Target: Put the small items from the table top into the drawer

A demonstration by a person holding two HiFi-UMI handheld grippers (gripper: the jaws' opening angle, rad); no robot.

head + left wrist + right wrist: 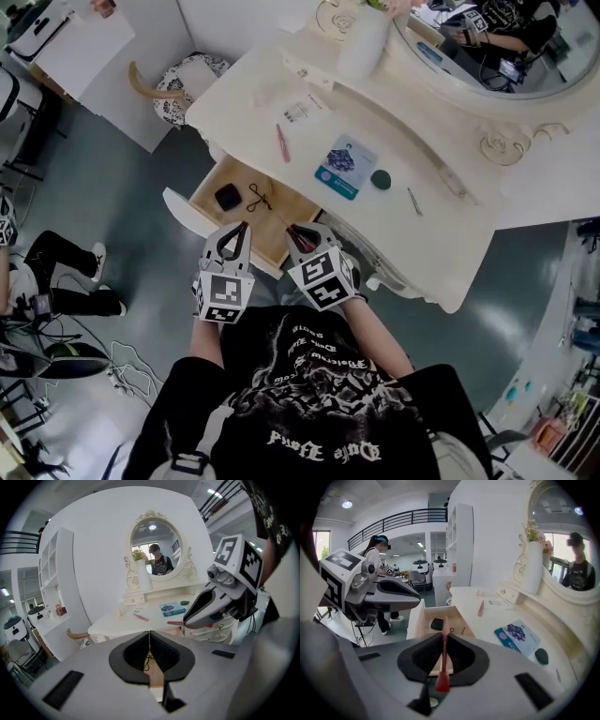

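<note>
You are on the drop-off step. Your right claw point(444, 637) is clamped on a thin red stick point(442, 679) and hangs over the open wooden drawer point(423, 620) of the cream desk point(394, 234). The stick is not in the drawer yet. It is up in the air, pinched so that both ends poke out. Your left claw point(149, 637) is closed with nothing in it, just beside the right one, above the drawer front.

Next, I think you need to bring the right claw lower into the drawer. Then let its jaws come apart so the stick lands on bare wood (not on the small black square pad point(227, 197) or the black loop of string point(260, 197) lying there).

More small things wait on the desk: a pink stick point(282, 142), a blue-green card packet point(345, 166), a dark green round lump point(380, 179) and a thin metal pin point(413, 201).
</note>
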